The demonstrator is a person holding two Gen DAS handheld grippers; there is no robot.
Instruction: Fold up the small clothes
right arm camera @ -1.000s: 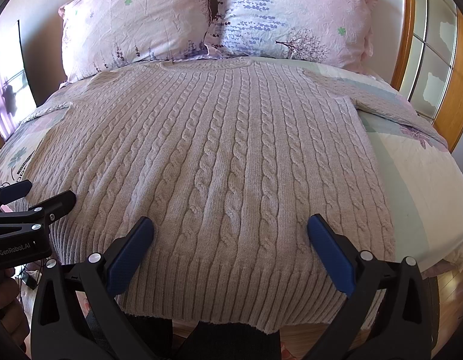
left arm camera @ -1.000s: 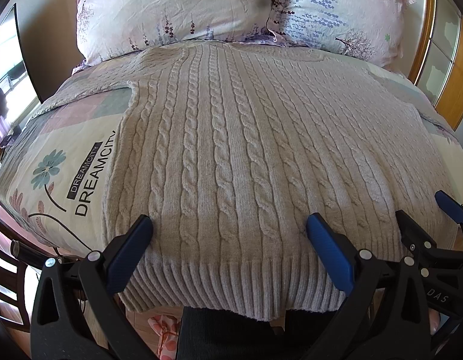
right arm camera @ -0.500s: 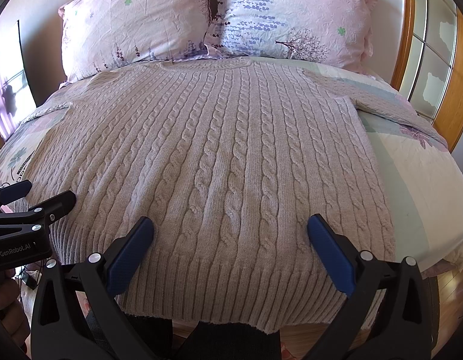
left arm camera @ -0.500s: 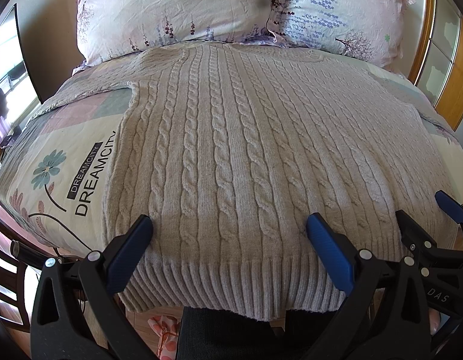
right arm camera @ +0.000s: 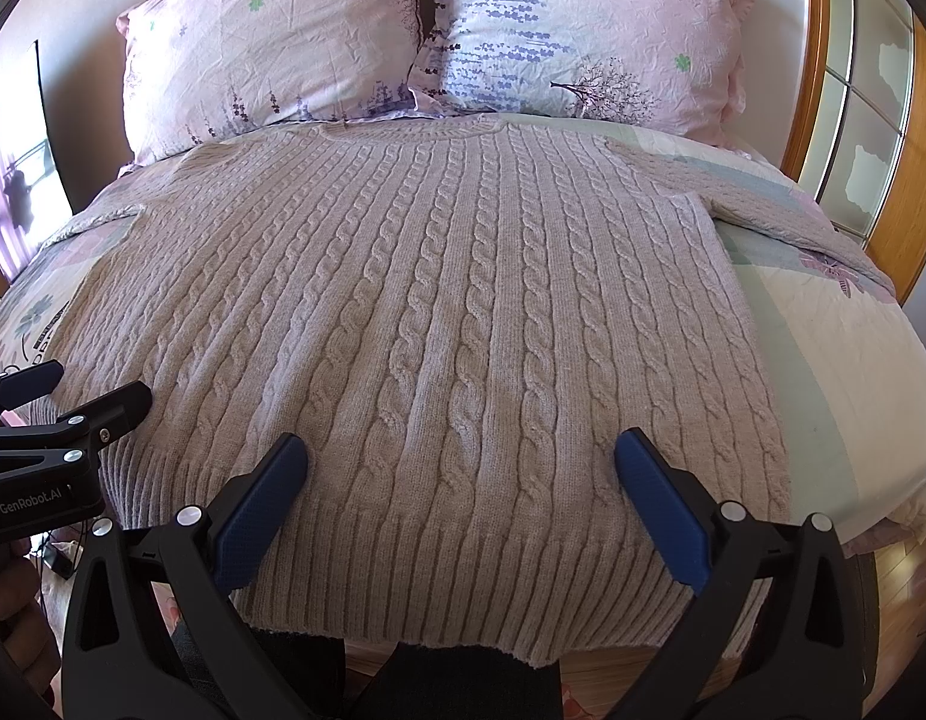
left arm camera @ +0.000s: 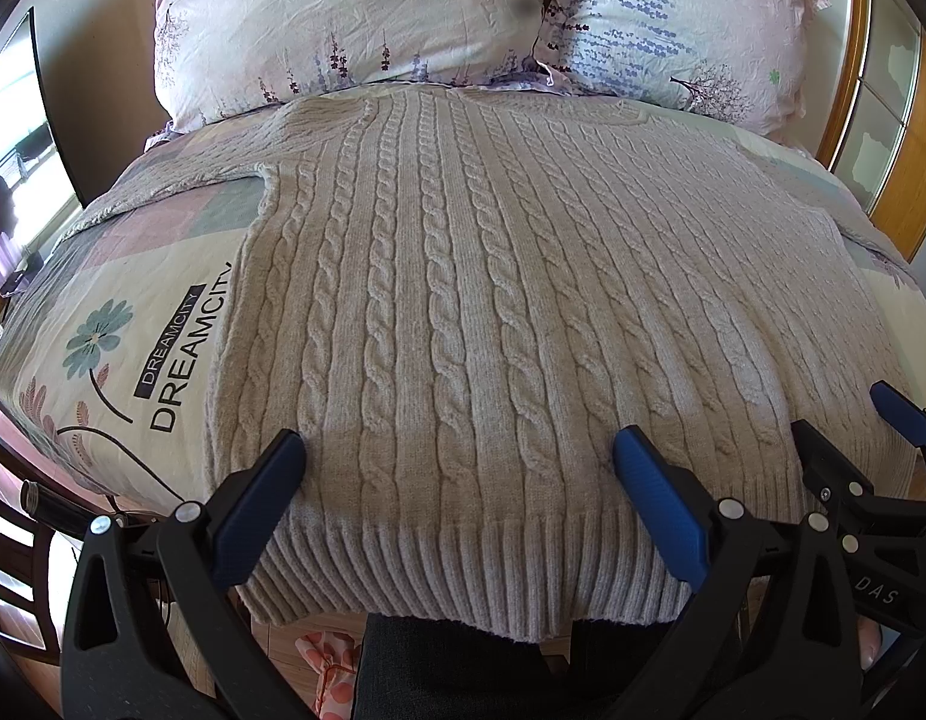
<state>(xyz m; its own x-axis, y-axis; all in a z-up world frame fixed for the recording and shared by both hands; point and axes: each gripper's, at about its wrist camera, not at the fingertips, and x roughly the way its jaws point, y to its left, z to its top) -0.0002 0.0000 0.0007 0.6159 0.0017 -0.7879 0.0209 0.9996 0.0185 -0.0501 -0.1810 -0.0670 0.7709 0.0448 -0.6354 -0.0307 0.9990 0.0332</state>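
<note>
A beige cable-knit sweater (left arm camera: 493,300) lies flat on the bed, front up, sleeves spread to both sides, ribbed hem hanging over the near edge; it also shows in the right wrist view (right arm camera: 450,312). My left gripper (left arm camera: 456,450) is open and empty, hovering over the hem's left half. My right gripper (right arm camera: 459,450) is open and empty over the hem's right half. Each gripper shows in the other's view: the right one at the right edge (left arm camera: 853,420), the left one at the left edge (right arm camera: 72,384).
Two floral pink pillows (left arm camera: 354,18) (right arm camera: 583,24) lean at the head of the bed. The printed bedsheet (left arm camera: 132,348) shows on both sides of the sweater. A wooden-framed panel (right arm camera: 853,90) stands to the right. Dark trousers (left arm camera: 450,672) show below the hem.
</note>
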